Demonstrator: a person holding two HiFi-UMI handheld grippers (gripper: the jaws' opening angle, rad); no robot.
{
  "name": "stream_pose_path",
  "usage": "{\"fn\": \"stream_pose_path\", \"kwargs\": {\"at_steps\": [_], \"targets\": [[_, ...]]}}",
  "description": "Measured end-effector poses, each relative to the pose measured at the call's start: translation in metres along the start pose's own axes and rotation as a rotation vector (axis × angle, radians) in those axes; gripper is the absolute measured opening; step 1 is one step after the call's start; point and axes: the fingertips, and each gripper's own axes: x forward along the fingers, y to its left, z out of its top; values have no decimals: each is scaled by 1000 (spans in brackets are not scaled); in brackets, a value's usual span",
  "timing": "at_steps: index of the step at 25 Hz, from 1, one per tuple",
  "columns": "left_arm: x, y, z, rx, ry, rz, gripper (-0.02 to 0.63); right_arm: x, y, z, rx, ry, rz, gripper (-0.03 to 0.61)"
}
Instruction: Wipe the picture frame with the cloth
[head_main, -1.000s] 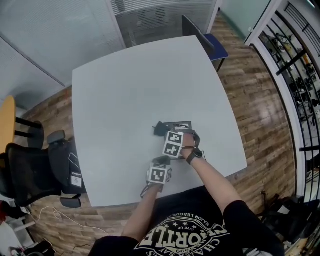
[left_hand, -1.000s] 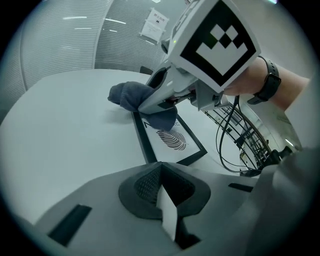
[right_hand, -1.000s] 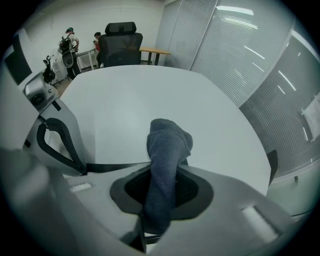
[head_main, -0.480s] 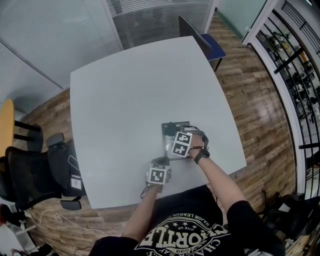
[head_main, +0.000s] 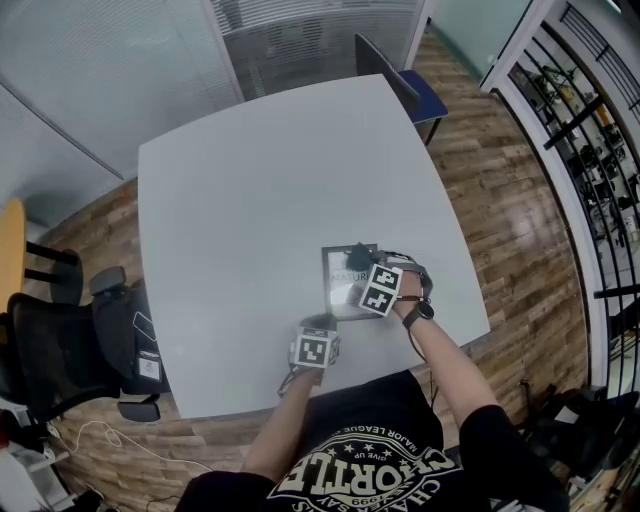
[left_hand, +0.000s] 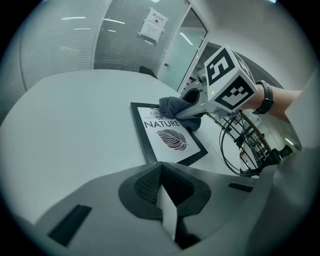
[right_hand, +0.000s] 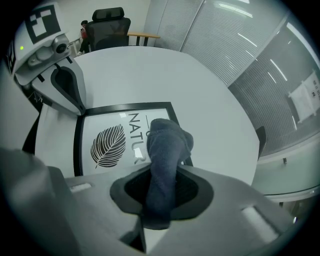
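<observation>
A black picture frame (head_main: 339, 284) with a white leaf print lies flat near the table's front edge; it also shows in the left gripper view (left_hand: 167, 138) and the right gripper view (right_hand: 107, 145). My right gripper (head_main: 364, 263) (right_hand: 162, 195) is shut on a dark grey-blue cloth (right_hand: 166, 147), whose free end presses on the frame's far part, over the printed word. The same cloth (left_hand: 175, 105) bunches under the right gripper's fingers. My left gripper (head_main: 319, 323) (left_hand: 167, 195) is shut with nothing in it, just short of the frame's near edge.
The white table (head_main: 260, 190) spreads wide beyond the frame. A blue chair (head_main: 405, 85) stands at the far side and a black office chair (head_main: 70, 340) at the left. The table's front edge (head_main: 330, 385) is close behind both grippers.
The right gripper has carried the cloth rightward over the frame's far edge, uncovering more of the print. The left gripper has stayed in place.
</observation>
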Motion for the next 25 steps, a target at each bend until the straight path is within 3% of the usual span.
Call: {"fn": "stream_pose_path", "kwargs": {"at_steps": [6,14,18,25], "targets": [[-2,2,-1,-11,-12,1,5,-11,7,36,8,-61,12,78],[-2,0,1,-3,-23,-13,5,-12,39,103,-88,-153,91,78],[-3,1,0,-4,-25,-15,5,0,50,101,-122,-106,124,78],[-4,0,-1,1,-23,-18,5,3,41,65,-107,-51,99,78]]}}
